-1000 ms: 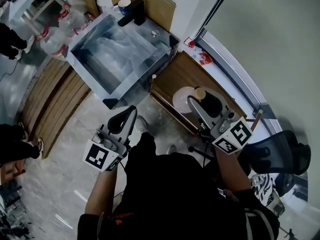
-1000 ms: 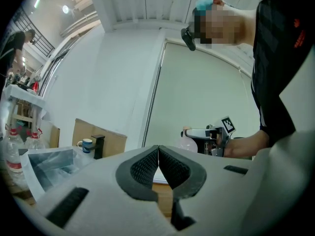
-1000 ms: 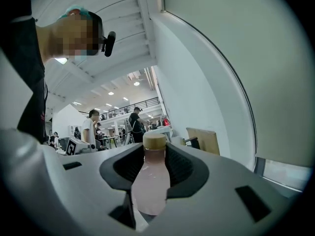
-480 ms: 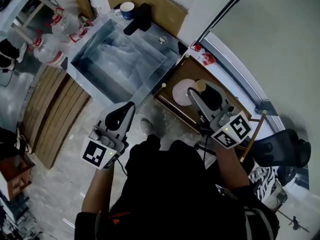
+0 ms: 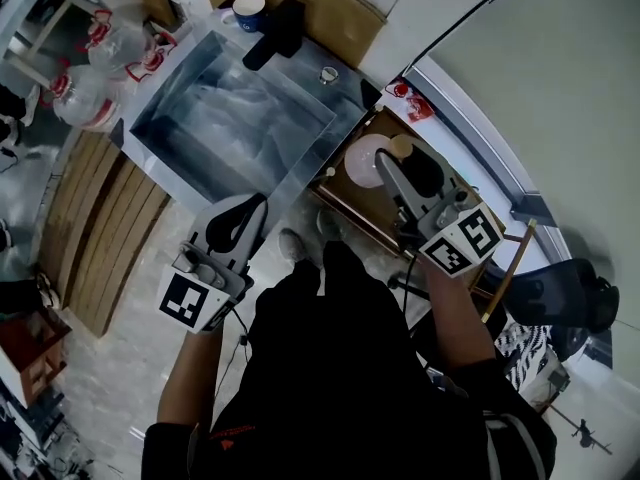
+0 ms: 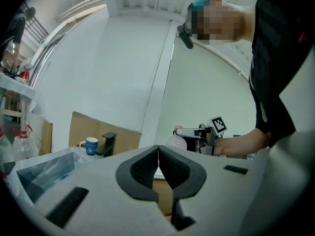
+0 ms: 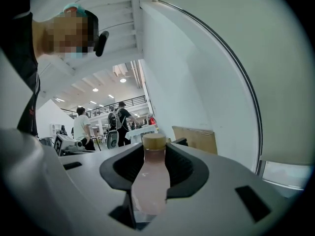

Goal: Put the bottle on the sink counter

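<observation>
A pale pink bottle (image 5: 362, 163) with a tan cap rides in my right gripper (image 5: 400, 168), whose jaws are shut on its body. In the right gripper view the bottle (image 7: 150, 181) stands upright between the dark pads, cap above them. It hangs over a wooden table (image 5: 355, 218), just right of the steel sink counter (image 5: 345, 93). My left gripper (image 5: 255, 208) is held before the sink's front edge, shut on nothing; its pads (image 6: 147, 163) meet. From the left gripper view, the bottle (image 6: 176, 141) and right gripper (image 6: 197, 132) show to the right.
The counter holds a deep basin (image 5: 230, 118), a black faucet (image 5: 275, 30) and a blue mug (image 5: 247, 10) at the back. Water jugs (image 5: 80, 78) stand left of the sink. An office chair (image 5: 560, 298) is at the right, with red items (image 5: 410, 98) on the window ledge.
Both grippers have moved forward toward the sink, and the sink has drawn closer. The bottle has stayed in the right gripper, and the left gripper has stayed shut.
</observation>
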### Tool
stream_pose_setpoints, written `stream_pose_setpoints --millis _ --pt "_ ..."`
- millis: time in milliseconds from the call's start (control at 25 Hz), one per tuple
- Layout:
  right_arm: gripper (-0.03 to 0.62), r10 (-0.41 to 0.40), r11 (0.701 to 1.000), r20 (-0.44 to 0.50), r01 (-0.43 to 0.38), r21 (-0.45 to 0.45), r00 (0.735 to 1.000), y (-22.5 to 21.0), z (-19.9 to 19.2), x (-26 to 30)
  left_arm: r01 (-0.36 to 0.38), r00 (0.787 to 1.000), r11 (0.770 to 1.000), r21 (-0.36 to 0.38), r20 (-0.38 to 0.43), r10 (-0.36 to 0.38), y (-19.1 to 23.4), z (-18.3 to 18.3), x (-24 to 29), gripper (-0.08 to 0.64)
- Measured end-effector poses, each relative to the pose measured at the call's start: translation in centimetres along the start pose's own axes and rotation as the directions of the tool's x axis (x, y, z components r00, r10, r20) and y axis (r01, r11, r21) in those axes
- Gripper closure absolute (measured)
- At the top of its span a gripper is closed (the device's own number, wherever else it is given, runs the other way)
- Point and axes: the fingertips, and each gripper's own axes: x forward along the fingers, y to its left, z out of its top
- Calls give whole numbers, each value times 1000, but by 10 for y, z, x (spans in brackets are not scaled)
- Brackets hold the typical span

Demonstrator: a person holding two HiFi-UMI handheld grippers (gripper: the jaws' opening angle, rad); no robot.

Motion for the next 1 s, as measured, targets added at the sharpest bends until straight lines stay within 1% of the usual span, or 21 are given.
stream_pose_setpoints --millis 240,640,1000 --pt "454 -16 1000 -18 16 20 1000 -43 -13 26 -14 999 1000 -23 -41 13 16 -13 24 540" --pt "455 -14 1000 -64 14 -1 998 -118 -45 69 -72 994 996 -46 -89 68 43 -43 69 541" --pt "456 -21 1000 -100 20 -8 995 -164 -77 104 -126 986 990 -62 -115 119 64 -61 90 541"
